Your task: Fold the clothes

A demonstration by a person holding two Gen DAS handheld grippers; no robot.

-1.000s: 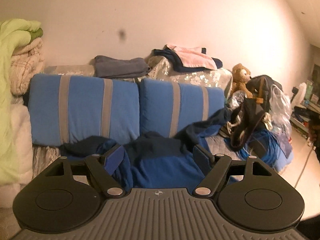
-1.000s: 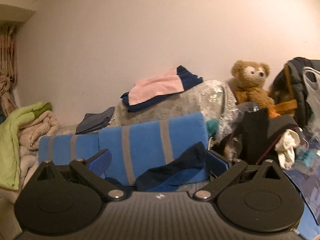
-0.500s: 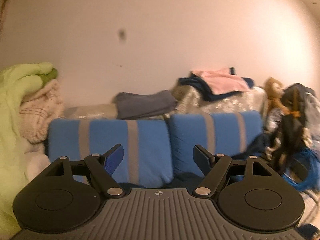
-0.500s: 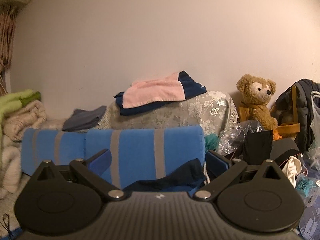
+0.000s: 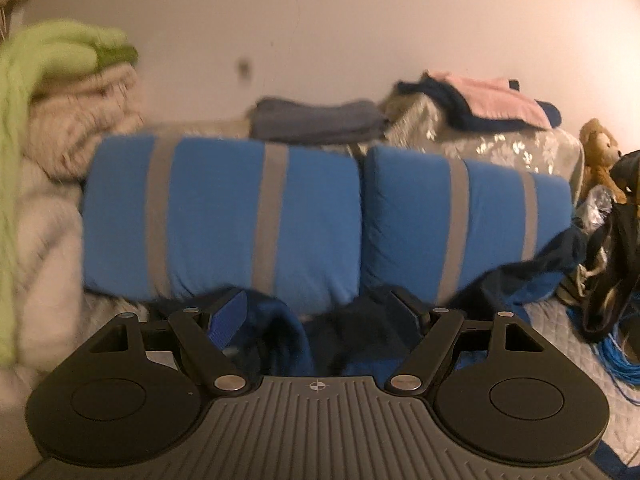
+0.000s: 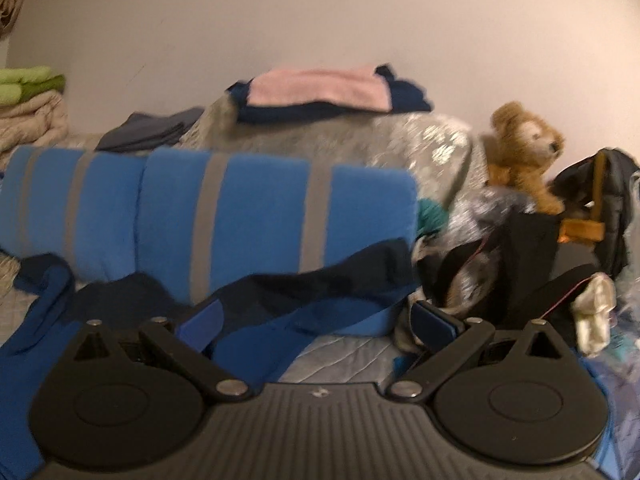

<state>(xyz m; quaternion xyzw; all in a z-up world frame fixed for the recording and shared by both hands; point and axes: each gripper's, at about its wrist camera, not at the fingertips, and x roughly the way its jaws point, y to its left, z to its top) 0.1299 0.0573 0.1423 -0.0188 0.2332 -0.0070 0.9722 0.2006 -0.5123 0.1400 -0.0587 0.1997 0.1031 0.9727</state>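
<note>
Both my feeds are dim and washed in a warm, yellowish indoor light; I think it comes from the upper right, where the wall [image 5: 500, 20] glows brightest in the left wrist view. Motion blur smears nearly everything: the green blanket [image 5: 60, 52] is a soft streak, and the teddy bear [image 6: 524, 152] looks doubled. The fisheye bends the striped cushions [image 6: 224, 220] and darkens the corners. Dark clothing [image 5: 360, 332] sinks into shadow.

Your left tongs [image 5: 316, 312] stand with the jaws wide apart and hold nothing. Your right tongs [image 6: 316, 320] are spread wide too, empty. Both point forward and a little downward.
</note>
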